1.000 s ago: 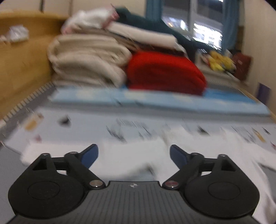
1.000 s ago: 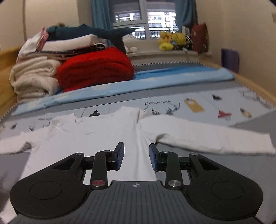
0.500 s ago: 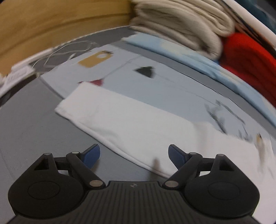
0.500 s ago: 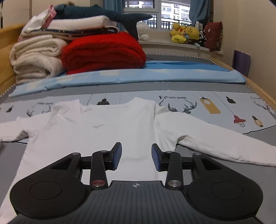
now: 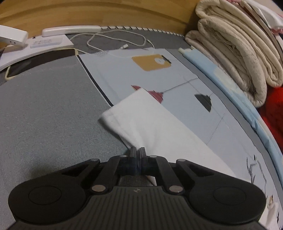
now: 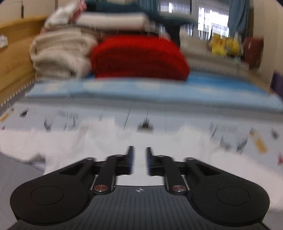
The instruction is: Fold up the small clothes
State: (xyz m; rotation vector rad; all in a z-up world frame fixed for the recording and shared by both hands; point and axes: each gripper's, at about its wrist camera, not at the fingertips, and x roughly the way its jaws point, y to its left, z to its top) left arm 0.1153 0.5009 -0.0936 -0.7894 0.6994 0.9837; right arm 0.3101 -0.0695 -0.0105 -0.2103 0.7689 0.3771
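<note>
Jaws of the left gripper [image 5: 137, 151], previously wide, clamped the white sleeve [image 5: 141, 120] edge (fold could begin); right gripper [image 6: 139, 160] was closing, nothing gripped yet.

White shirt sleeve [image 5: 141, 120]: smooth matt knit, stitched cuff. Beside it, grey bedcover [image 5: 44, 109]: coarse matt weave. Beyond sleeve, cream blanket [image 5: 235, 47]: fuzzy, pilled; headboard [image 5: 88, 12]: smooth satin wood; cable [image 5: 115, 41]: glossy plastic.
</note>
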